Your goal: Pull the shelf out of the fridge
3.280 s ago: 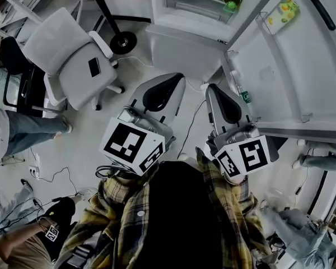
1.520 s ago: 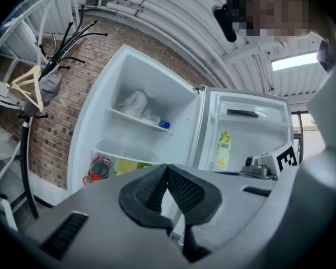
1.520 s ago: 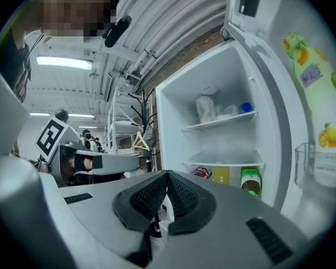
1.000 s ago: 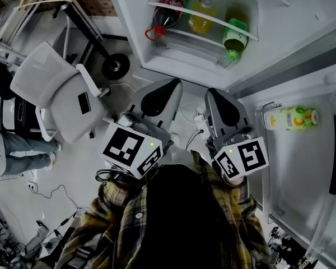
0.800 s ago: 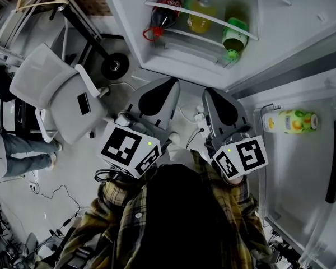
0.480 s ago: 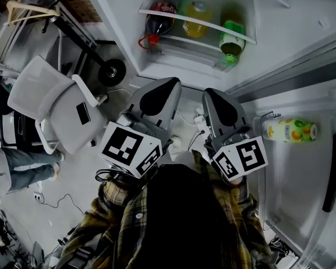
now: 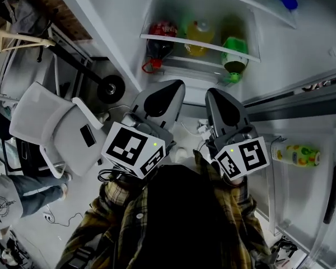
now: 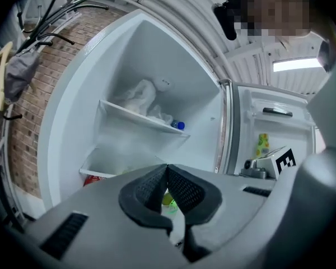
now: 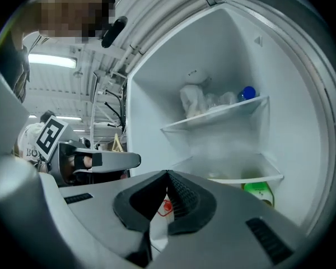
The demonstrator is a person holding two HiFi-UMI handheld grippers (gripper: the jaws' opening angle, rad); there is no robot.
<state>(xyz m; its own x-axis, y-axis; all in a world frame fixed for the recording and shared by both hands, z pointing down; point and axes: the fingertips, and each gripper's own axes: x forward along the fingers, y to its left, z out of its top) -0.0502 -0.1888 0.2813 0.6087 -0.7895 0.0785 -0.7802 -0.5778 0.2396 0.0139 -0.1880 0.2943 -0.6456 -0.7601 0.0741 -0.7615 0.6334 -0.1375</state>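
The left tongs (image 8: 167, 167) and right tongs (image 9: 167, 174) are pressing shut on nothing, pointing side by side into the open fridge (image 7: 112, 27). The shelf (image 7: 200, 42) is sitting inside at the head view's upper centre, apart from both tips, covering bottles (image 7: 234, 52).

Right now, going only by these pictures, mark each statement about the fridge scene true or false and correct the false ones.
1. Both grippers are shut and empty. True: the left gripper and the right gripper have their jaws together with nothing between them.
2. The fridge door is closed. False: the door stands open.
3. Three bottles stand side by side inside. True: red bottle, yellow bottle, green bottle.
4. The left gripper clamps a shelf. False: it holds nothing.
5. The white chair is on the person's right. False: the chair is on the left.
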